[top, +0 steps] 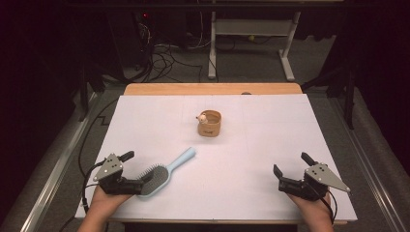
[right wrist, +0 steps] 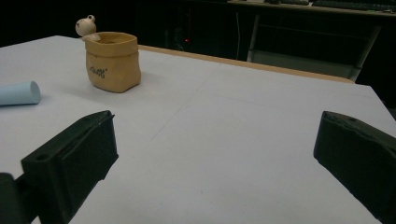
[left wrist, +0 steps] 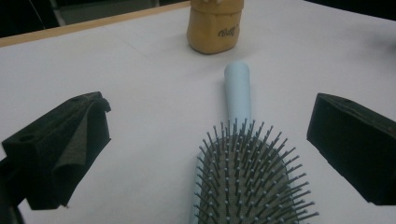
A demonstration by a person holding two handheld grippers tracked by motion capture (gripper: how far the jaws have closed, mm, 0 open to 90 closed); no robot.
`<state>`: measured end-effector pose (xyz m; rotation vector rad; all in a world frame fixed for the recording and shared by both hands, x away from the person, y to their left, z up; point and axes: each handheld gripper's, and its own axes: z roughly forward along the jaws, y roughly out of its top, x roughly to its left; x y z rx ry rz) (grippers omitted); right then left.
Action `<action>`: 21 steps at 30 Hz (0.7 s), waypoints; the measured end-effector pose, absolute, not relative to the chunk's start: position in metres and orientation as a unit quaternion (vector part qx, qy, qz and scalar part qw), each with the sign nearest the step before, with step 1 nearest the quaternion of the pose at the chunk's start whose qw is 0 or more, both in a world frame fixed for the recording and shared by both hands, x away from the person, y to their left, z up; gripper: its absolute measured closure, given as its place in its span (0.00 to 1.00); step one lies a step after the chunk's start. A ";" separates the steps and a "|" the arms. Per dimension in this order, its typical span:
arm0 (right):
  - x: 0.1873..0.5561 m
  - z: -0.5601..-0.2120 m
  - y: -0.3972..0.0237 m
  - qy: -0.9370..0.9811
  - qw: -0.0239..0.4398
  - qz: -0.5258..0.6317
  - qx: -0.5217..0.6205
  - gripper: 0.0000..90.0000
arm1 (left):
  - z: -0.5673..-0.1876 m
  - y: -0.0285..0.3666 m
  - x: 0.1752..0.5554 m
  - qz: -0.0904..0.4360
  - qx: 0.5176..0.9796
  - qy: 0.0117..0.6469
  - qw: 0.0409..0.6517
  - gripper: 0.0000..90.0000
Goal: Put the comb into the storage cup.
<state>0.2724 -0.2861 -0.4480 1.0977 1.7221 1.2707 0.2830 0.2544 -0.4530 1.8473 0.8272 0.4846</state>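
The light-blue hairbrush (top: 163,175) lies on the near left part of the white table (top: 251,145), bristles up. Its long axis runs on a diagonal: the bristled head sits at the near left, and the handle points away to the far right, toward the small tan pot (top: 209,123) that stands well apart in the middle of the far half.

The left gripper (top: 129,169) is by far the nearer one. Its jaws stand wide apart with nothing between them yet, and in the left gripper view the brush head (left wrist: 247,179) lies just ahead of the gap, slightly right of centre, handle leading straight away.

The right gripper (top: 292,166) rests at the near right, jaws also spread and empty, well apart from the brush.

A grasp likely falls to the left hand, closing across the head's width.
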 end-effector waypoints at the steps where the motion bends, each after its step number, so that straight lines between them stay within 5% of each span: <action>1: 0.272 -0.448 -0.286 0.668 0.360 0.493 0.426 0.00 | -0.453 0.254 0.283 0.201 0.768 0.342 0.503 0.00; 21: 0.273 -0.449 -0.285 0.671 0.359 0.490 0.425 0.00 | -0.459 0.238 0.284 0.190 0.812 0.322 0.449 0.01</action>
